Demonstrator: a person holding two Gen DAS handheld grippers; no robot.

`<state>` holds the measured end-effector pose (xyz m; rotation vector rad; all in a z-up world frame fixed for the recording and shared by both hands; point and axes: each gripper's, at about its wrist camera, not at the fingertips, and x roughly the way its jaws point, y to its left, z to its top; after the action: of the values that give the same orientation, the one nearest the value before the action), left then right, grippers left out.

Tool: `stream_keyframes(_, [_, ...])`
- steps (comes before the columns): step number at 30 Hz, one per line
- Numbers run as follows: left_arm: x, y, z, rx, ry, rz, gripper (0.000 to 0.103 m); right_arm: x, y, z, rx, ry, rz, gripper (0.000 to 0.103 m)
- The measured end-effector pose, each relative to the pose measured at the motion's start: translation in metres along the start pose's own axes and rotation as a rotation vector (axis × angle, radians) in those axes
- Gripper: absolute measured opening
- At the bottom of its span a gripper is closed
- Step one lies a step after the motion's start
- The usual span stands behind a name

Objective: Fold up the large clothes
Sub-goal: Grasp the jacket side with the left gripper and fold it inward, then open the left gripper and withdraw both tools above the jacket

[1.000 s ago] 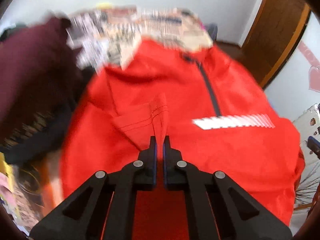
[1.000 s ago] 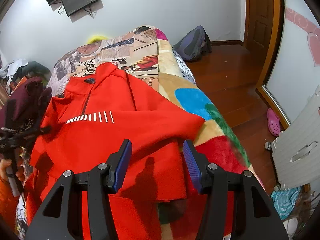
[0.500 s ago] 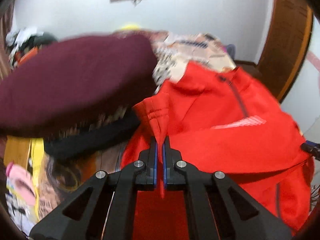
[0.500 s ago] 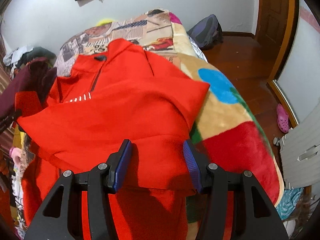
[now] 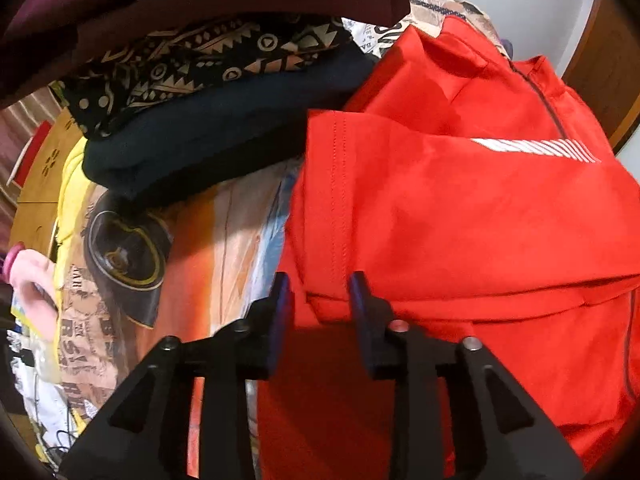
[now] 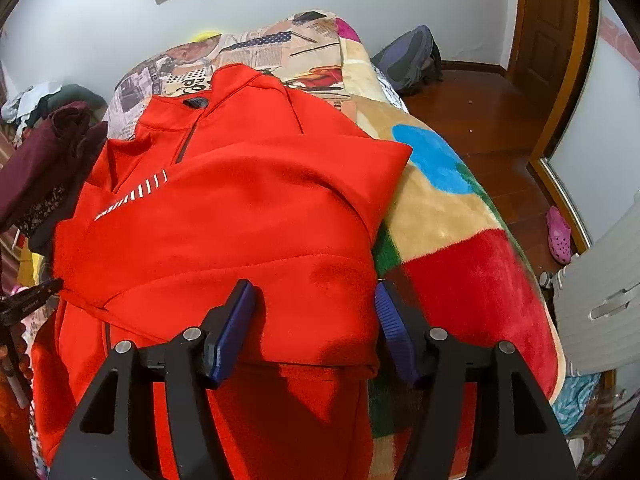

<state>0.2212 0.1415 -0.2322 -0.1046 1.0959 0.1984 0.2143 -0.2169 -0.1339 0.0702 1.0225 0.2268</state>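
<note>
A large red zip-neck jacket (image 6: 240, 208) with a white striped chest mark lies on the bed, both sleeves folded across its front. In the left wrist view the jacket (image 5: 460, 208) fills the right half, and its sleeve cuff (image 5: 332, 184) lies at the left edge. My left gripper (image 5: 320, 300) is open, its jaws on either side of the cuff's lower edge, holding nothing. My right gripper (image 6: 314, 324) is open wide above the jacket's lower right part, empty. The left gripper's tip also shows in the right wrist view (image 6: 44, 290).
A stack of dark clothes (image 5: 208, 92), maroon on top, stands at the jacket's left. A colourful blanket (image 6: 452, 216) covers the bed's right side. A backpack (image 6: 412, 60), wooden floor, door and pink shoe (image 6: 560, 232) lie beyond the bed.
My left gripper carried the sleeve cuff leftward to the jacket's left edge, then opened and let it go. The right gripper stayed open over the jacket.
</note>
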Motion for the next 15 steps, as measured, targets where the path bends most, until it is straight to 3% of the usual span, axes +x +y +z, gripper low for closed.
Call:
stream_keyframes(6, [-0.025, -0.007, 0.007, 0.048, -0.052, 0.021, 0.034, -0.007, 0.004, 0.008, -0.024, -0.016, 0.008, 0.059])
stream_keyframes(15, [-0.08, -0.053, 0.06, 0.136, -0.226, -0.065, 0.041, -0.027, 0.02, 0.041, -0.082, -0.116, 0.037, 0.059])
